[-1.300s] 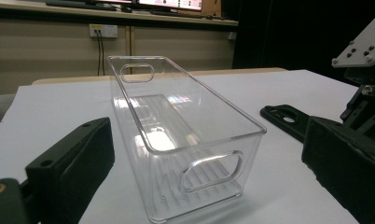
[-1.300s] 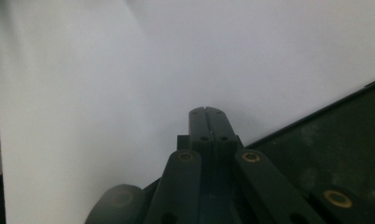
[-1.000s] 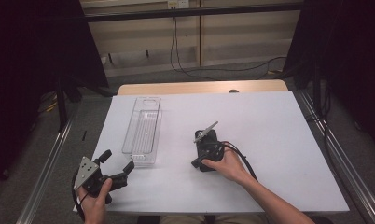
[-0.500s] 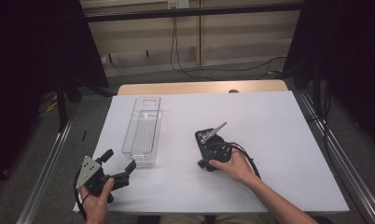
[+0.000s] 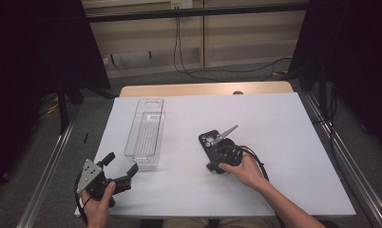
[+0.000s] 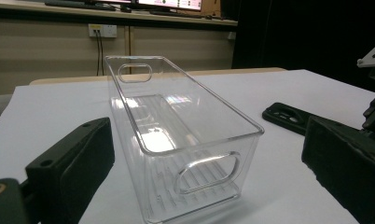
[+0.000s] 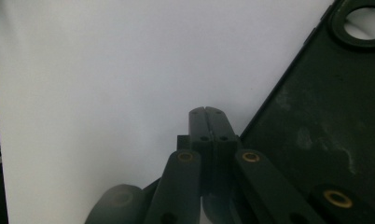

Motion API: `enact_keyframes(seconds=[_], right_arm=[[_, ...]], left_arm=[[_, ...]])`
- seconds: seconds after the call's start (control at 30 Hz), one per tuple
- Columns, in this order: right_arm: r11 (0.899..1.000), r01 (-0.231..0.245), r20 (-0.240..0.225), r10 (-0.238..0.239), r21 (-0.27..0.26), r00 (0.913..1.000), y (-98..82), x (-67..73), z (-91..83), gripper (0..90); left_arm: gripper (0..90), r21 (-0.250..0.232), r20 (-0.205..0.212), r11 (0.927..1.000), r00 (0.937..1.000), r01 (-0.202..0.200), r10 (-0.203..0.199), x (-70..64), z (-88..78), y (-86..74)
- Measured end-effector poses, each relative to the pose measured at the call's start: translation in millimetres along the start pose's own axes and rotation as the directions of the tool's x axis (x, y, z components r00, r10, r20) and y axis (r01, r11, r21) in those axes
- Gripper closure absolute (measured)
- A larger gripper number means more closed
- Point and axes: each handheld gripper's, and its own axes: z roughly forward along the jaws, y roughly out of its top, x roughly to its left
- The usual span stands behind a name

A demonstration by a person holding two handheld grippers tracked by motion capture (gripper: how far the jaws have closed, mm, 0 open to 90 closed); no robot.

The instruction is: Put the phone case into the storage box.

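Since a second ago, the right hand-held gripper (image 5: 216,148) has slid a little toward the right along the white counter (image 5: 284,142), its grey three-cornered plate now pointing up and to the right, while the left hand-held gripper (image 5: 119,167) has kept its place near the counter's front left corner. The right one's two black jaws are pressed flat together with nothing between them, as the right gripper view shows, and their tips (image 7: 208,122) lie just beside the edge of a flat black phone case with round camera cut-outs (image 7: 325,126). In the high view that phone case (image 5: 209,140) lies on the counter near the middle, partly under the right hand-held gripper, with the person's right hand (image 5: 241,168) behind it. The left hand-held gripper's jaws stand wide apart and hold nothing; in its own view they frame the near end of a long clear plastic bin with oval handle holes (image 6: 176,135), which stands upright and empty. That clear bin (image 5: 146,133) sits to the left of the phone case, apart from it.
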Motion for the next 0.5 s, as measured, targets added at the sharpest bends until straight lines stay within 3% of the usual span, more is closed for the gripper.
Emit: enact_keyframes(seconds=[0.07, 0.5], right_arm=[[1.0, -0.006, 0.005, 0.006, -0.001, 1.0, -1.3, -0.7, -1.3, 90.0], [1.0, -0.015, 0.035, 0.016, -0.012, 0.9993, -9.0, -8.2, -9.9, 90.0]], left_arm=[[2.7, 0.002, -0.014, 1.0, 0.9999, 0.001, -0.001, 0.6, -0.9, 0.0], [2.7, 0.004, 0.002, 1.0, 1.0, -0.005, 0.005, -0.1, -0.1, 0.3]])
